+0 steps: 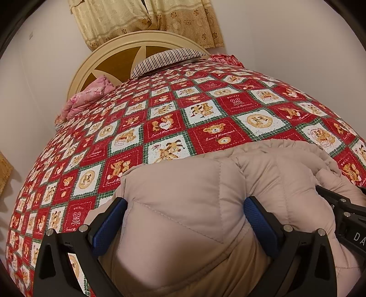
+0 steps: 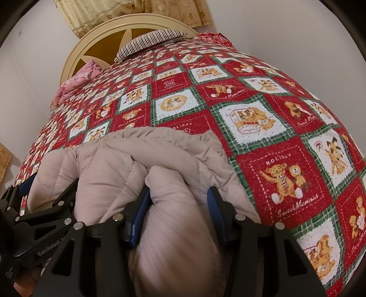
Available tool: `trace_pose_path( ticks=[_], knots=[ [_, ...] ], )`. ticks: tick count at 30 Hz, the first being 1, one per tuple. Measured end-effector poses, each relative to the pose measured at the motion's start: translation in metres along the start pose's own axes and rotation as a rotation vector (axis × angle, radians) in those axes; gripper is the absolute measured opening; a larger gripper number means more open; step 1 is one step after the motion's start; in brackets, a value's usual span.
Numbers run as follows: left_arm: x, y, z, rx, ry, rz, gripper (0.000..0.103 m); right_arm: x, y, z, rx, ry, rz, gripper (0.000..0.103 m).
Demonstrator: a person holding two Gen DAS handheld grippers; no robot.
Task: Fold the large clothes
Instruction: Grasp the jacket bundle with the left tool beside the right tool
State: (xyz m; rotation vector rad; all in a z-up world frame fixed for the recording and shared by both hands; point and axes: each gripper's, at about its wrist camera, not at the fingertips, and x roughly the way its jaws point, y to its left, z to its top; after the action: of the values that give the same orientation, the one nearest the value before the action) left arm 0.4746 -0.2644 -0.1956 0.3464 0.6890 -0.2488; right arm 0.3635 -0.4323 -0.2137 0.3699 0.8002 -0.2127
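Observation:
A beige quilted puffer jacket [image 1: 187, 201] lies bunched at the near edge of a bed; it also shows in the right wrist view [image 2: 128, 160]. My left gripper [image 1: 185, 219] has its blue-padded jaws wide apart around a thick fold of the jacket's left part. My right gripper [image 2: 176, 212] has its jaws apart around a bulging roll of the jacket's right part. Each gripper's black frame shows in the other's view: the right one in the left wrist view [image 1: 343, 212] and the left one in the right wrist view [image 2: 34, 205].
The bed carries a red, white and green teddy-bear quilt [image 1: 205, 109]. At its head are a striped pillow [image 1: 167, 59], a pink bundle [image 1: 87, 98], a cream round headboard [image 1: 128, 45] and a beige curtain [image 1: 148, 20]. White walls stand on both sides.

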Motion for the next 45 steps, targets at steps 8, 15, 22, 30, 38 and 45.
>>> trace_pose_path(
  ticks=[8,15,22,30,38,45],
  knots=[
    [-0.003,0.001,-0.001,-0.001,-0.012,-0.011,0.102,-0.004,-0.002,-0.004,0.018,-0.004,0.013,0.052],
    [-0.010,-0.007,-0.001,0.026,-0.020,0.059,0.102,-0.003,-0.005,-0.003,0.028,-0.009,0.028,0.053],
    [-0.050,0.002,-0.006,-0.003,0.085,-0.007,0.102,-0.003,-0.009,-0.002,0.030,-0.008,0.050,0.054],
    [-0.067,-0.016,-0.034,-0.040,-0.056,0.075,0.102,-0.004,-0.010,-0.001,0.032,-0.011,0.055,0.054],
    [-0.059,-0.017,-0.037,-0.061,-0.082,0.080,0.102,-0.005,-0.012,0.000,0.034,-0.009,0.061,0.054],
    [-0.055,-0.018,-0.037,-0.067,-0.080,0.076,0.102,-0.004,-0.012,0.000,0.034,-0.007,0.061,0.055]
  ],
)
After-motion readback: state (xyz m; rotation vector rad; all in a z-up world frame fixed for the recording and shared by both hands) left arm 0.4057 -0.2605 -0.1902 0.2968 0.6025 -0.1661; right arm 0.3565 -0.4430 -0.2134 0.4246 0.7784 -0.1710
